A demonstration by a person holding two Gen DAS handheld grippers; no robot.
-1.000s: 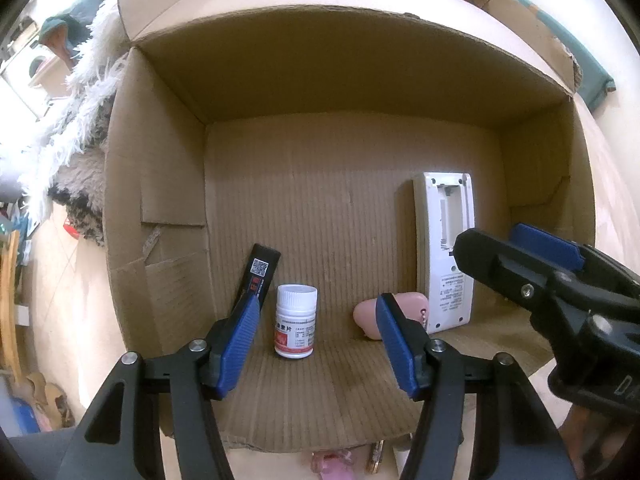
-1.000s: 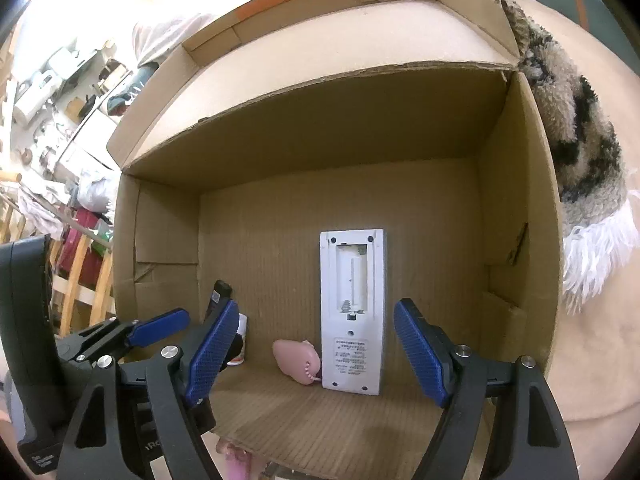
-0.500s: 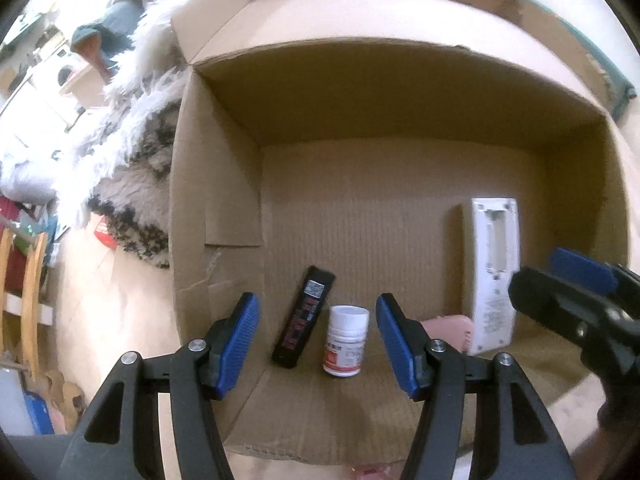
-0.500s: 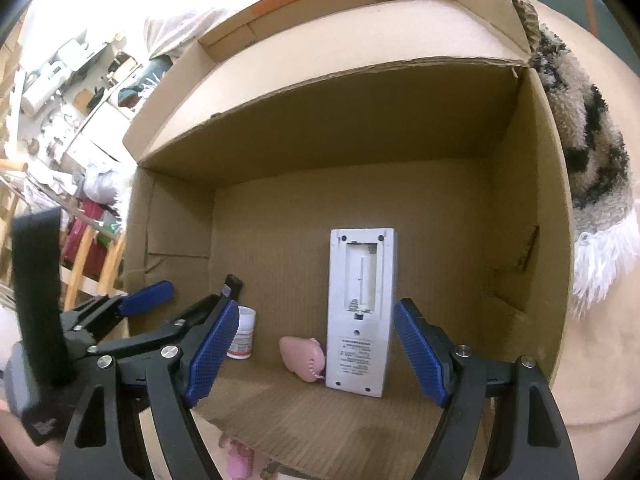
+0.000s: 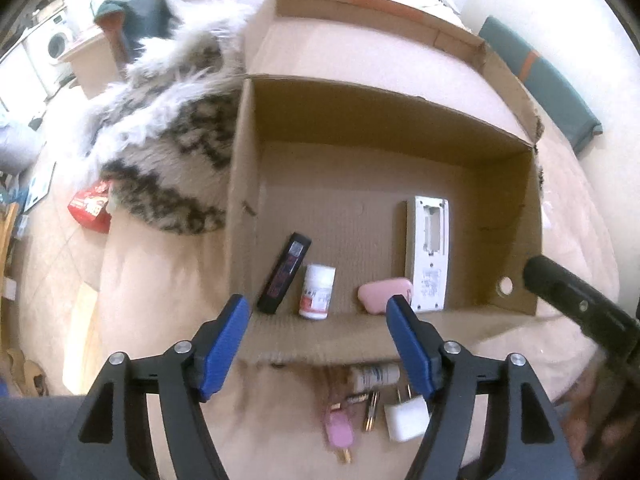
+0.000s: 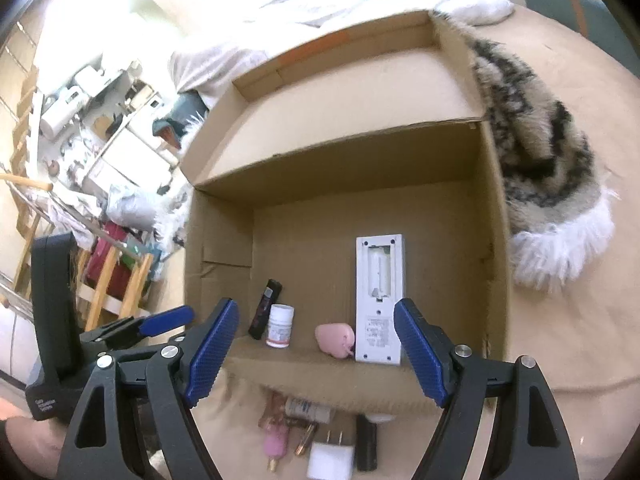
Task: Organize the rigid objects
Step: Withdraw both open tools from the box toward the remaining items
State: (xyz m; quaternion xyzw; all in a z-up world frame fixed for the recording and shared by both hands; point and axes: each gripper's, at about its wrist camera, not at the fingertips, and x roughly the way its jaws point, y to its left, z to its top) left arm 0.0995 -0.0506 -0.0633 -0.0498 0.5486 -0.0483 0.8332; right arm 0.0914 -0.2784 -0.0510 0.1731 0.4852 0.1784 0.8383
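Observation:
An open cardboard box (image 5: pixel 244 184) (image 6: pixel 216 240) lies on a beige bed. Inside, along its near wall, lie a black stick-shaped device (image 5: pixel 285 278) (image 6: pixel 265 308), a white pill bottle (image 5: pixel 317 297) (image 6: pixel 280 325), a pink case (image 5: pixel 385 294) (image 6: pixel 334 339) and a white remote (image 5: pixel 427 252) (image 6: pixel 379 292), back side up. My left gripper (image 5: pixel 320 344) hangs above the box's near edge, its jaws opening with nothing between them. My right gripper (image 6: pixel 316 354) is open and empty above the same edge. Loose items lie before the box: a white plug (image 5: pixel 406 420) (image 6: pixel 330 458), a pink key (image 5: pixel 338 432) (image 6: pixel 275 438), a small tube (image 5: pixel 376 375) (image 6: pixel 308 407).
A furry black-and-white throw (image 5: pixel 168 140) (image 6: pixel 536 152) drapes beside the box. A red packet (image 5: pixel 90 206) lies on the bed at the left. A teal cushion (image 5: pixel 540 80) sits at the far right. Cluttered shelves and a wooden rack (image 6: pixel 100 264) stand off the bed.
Both grippers have pulled up and back out of the box, so its near edge and the loose items in front now show. The left jaws stand wider.

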